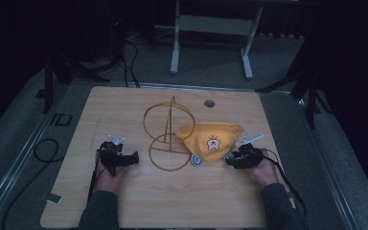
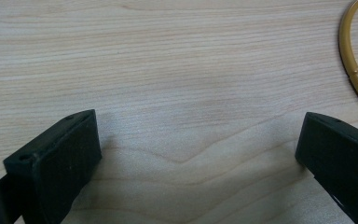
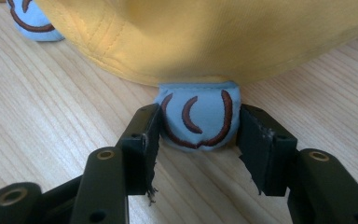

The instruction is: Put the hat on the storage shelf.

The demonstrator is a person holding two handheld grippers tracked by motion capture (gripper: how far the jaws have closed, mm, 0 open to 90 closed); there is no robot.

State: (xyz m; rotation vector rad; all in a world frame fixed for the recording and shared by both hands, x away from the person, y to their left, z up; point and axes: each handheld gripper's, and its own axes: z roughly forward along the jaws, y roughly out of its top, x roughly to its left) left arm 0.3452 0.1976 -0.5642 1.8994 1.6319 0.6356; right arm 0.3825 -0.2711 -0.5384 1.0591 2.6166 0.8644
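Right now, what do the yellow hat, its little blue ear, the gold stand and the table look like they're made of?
Yellow hat: woven cotton-like cloth, matte, with stitched seams.
Blue ear: soft padded fabric with brown embroidery, sitting between the right gripper fingers.
Gold stand: thin rod, probably painted metal, slightly glossy.
Table: wood-grain surface, likely laminate.

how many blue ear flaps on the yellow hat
2. One blue ear flap sits between the right hand-held gripper jaws; the other lies at the yellow hat edge nearer the wire stand. More may be hidden.
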